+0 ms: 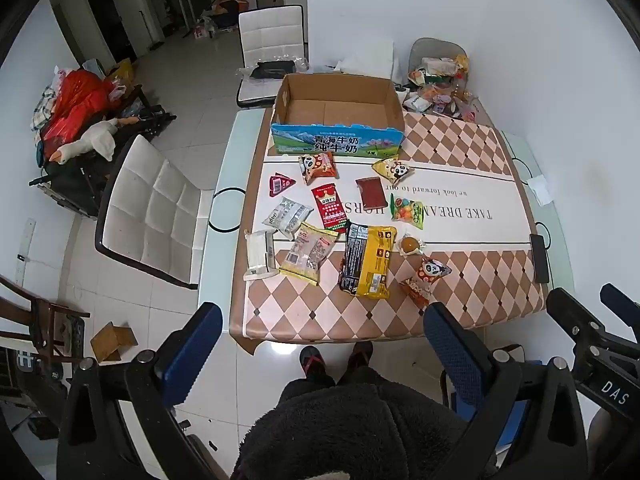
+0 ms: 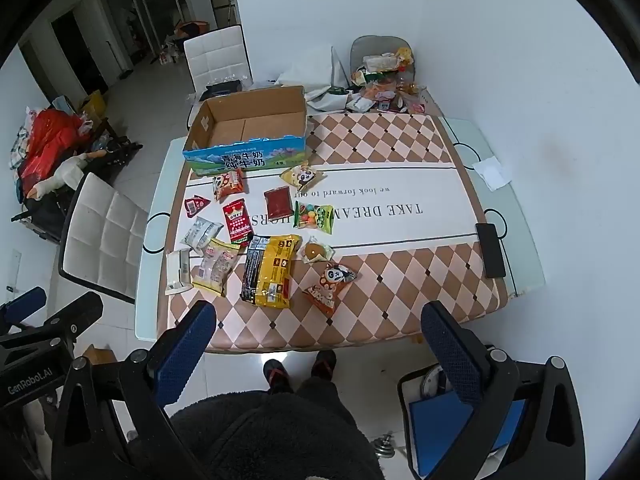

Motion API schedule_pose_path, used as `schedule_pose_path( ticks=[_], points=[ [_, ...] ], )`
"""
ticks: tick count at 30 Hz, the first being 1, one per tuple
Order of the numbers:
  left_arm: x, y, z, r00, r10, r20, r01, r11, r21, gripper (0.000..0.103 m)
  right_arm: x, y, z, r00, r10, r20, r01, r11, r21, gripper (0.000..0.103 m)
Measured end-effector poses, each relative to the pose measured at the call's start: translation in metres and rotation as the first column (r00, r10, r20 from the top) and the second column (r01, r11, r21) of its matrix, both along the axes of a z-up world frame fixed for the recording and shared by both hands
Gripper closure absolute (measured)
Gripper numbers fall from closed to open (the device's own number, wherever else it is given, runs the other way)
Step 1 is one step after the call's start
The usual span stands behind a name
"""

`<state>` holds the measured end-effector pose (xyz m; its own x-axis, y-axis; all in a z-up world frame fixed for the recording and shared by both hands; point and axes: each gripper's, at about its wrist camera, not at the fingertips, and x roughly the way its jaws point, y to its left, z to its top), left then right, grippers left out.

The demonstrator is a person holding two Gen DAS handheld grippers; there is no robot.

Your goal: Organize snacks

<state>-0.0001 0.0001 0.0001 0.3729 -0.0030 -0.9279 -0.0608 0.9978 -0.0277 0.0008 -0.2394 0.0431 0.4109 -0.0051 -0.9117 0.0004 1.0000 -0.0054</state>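
Several snack packets lie spread on the checked tablecloth [image 1: 472, 280], among them a big yellow and black bag [image 1: 366, 260] [image 2: 272, 270], an orange panda packet [image 1: 426, 276] [image 2: 330, 286], a red packet [image 1: 329, 208] [image 2: 237, 216] and a green candy bag [image 1: 407, 210] [image 2: 315, 217]. An empty cardboard box with a blue printed front [image 1: 336, 114] [image 2: 246, 132] stands at the table's far side. My left gripper [image 1: 324, 344] and right gripper [image 2: 318, 340] are both open and empty, held high above the table's near edge, away from the snacks.
A black phone [image 1: 540, 252] [image 2: 490, 250] lies at the table's right edge. A pile of wrappers [image 1: 440, 84] [image 2: 384, 80] sits at the far right corner. White chairs [image 1: 148, 208] [image 2: 102, 236] stand to the left and behind. My feet and dark clothing are below.
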Motion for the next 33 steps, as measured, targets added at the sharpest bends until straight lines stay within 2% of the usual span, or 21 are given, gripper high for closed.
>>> schedule_pose_path(
  ticks=[33],
  points=[
    [0.0006, -0.0003, 0.0011, 1.0, 0.0, -0.005, 0.0, 1.0, 0.006, 0.0, 0.0044, -0.0007, -0.0007, 1.0, -0.004, 0.004, 0.004, 1.0, 0.013, 0.0]
  ],
)
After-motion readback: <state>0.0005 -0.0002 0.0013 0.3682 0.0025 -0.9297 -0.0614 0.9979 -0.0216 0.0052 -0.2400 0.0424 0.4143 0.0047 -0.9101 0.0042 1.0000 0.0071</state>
